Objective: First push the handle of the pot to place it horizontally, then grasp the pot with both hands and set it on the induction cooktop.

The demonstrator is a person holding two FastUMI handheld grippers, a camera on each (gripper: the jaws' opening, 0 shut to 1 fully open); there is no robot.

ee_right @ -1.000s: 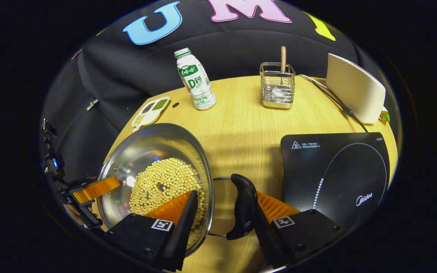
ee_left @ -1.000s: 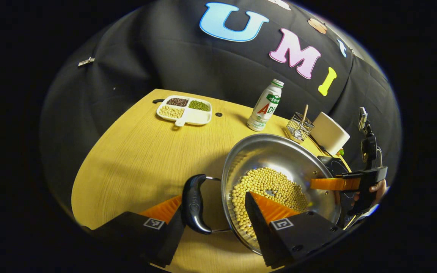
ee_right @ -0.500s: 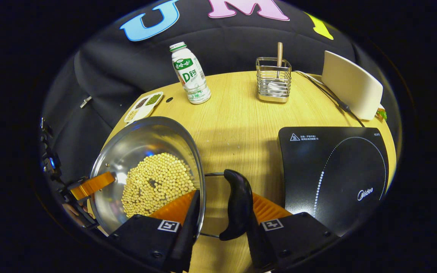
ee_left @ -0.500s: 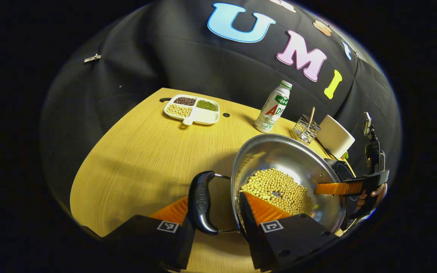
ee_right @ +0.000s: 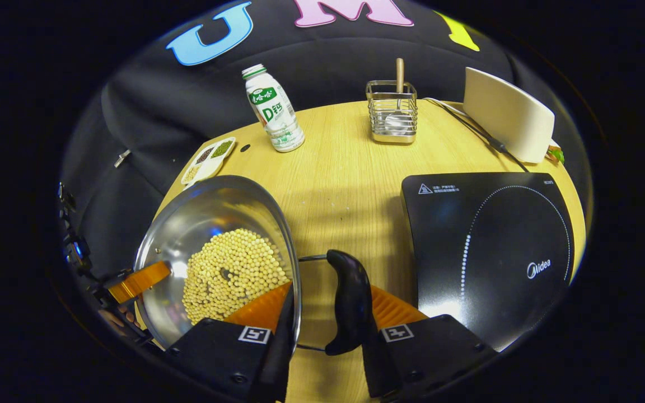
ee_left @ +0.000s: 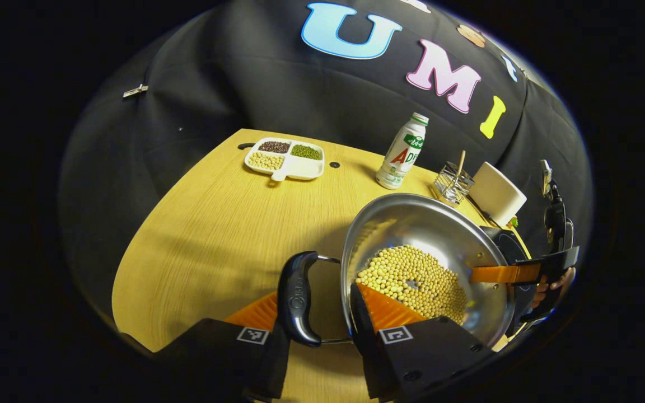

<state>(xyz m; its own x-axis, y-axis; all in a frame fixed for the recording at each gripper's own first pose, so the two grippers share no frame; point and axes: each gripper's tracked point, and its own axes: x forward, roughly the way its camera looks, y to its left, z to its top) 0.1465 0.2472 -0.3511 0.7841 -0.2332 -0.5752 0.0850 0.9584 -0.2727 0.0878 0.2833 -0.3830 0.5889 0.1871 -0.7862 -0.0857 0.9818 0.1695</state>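
The steel pot (ee_left: 429, 263), its bottom covered with pale soybeans (ee_left: 412, 280), is held between the two grippers above the wooden worktop (ee_left: 216, 224), its rim tilted in both views. In the left gripper view the left gripper (ee_left: 322, 313) straddles one side of the pot: one finger lies outside the black side handle (ee_left: 295, 298), the other reaches over the rim into the bowl beside the beans, so the fingers are clamped across handle and pot wall. In the right gripper view the right gripper (ee_right: 325, 313) does the same at the opposite black handle (ee_right: 349, 302), one finger inside the rim, the other against the handle's outer face. Each view also shows the other gripper at the pot's far rim. The black induction cooktop (ee_right: 490, 252) lies on the worktop to the right of the pot in the right gripper view, apart from it. Toward the back stand a white drink bottle (ee_right: 272, 109), a wire utensil holder (ee_right: 392, 112) with a wooden-handled tool, a white box-like device (ee_right: 507, 123), and a divided dish of beans (ee_left: 284, 159)
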